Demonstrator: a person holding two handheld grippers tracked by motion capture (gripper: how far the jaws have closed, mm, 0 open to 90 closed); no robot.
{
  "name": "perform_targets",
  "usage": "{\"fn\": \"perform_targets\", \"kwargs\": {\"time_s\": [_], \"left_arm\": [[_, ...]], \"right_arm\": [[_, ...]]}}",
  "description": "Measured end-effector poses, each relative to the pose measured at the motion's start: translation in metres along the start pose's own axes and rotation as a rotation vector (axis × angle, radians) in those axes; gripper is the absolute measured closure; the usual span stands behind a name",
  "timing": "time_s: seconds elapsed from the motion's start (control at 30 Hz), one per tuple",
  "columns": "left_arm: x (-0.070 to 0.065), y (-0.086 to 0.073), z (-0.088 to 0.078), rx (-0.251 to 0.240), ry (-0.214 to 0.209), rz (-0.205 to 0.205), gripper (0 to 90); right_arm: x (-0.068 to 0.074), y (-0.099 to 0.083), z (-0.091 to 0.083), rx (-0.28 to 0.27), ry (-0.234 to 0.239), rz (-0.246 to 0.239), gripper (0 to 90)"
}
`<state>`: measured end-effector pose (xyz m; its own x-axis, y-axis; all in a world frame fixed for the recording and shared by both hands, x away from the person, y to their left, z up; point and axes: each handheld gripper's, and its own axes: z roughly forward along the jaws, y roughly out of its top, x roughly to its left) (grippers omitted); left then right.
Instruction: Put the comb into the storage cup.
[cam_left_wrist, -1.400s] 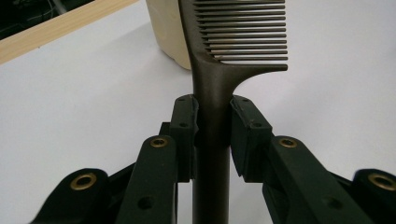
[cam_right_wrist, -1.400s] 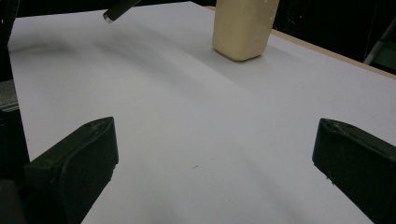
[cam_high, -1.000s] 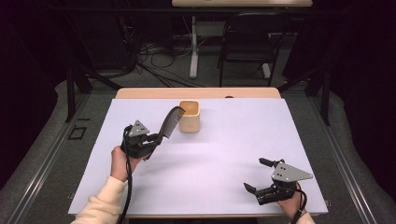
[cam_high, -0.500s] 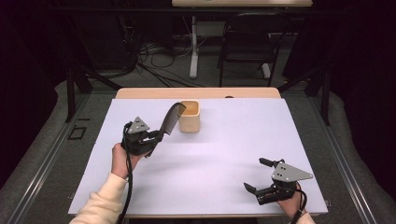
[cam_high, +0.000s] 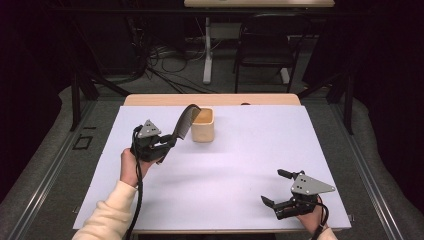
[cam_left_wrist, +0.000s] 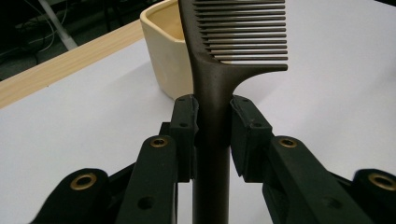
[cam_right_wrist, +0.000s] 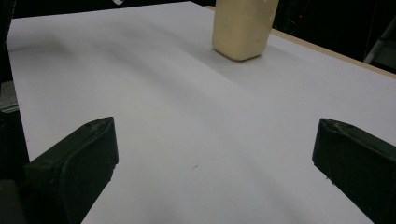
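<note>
My left claw (cam_high: 167, 144) is clamped on the handle of the dark comb (cam_high: 184, 122), one pad on each side of the handle in the left gripper view; the comb (cam_left_wrist: 219, 70) rises tilted, teeth end uppermost, its top at the near-left rim of the cream cup (cam_high: 203, 125); whether the two touch I cannot tell; the cup stands upright on the white worktop (cam_high: 240, 165), near the far edge; my right claw (cam_high: 274, 187) rests low at the near right corner, well apart from the cup, jaws spread wide with nothing between them.
</note>
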<state>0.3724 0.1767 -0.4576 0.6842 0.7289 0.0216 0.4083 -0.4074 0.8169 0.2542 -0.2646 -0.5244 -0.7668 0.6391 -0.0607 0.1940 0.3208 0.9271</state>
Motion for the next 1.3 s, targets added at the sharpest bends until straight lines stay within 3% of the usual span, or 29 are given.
{"fn": "perform_targets", "kwargs": {"time_s": [1.3], "left_arm": [[0.005,0.031,0.013,-0.037,-0.009,-0.003,72.6]], "right_arm": [[0.000,0.000,0.000,0.001,-0.001,0.002,0.0]]}}
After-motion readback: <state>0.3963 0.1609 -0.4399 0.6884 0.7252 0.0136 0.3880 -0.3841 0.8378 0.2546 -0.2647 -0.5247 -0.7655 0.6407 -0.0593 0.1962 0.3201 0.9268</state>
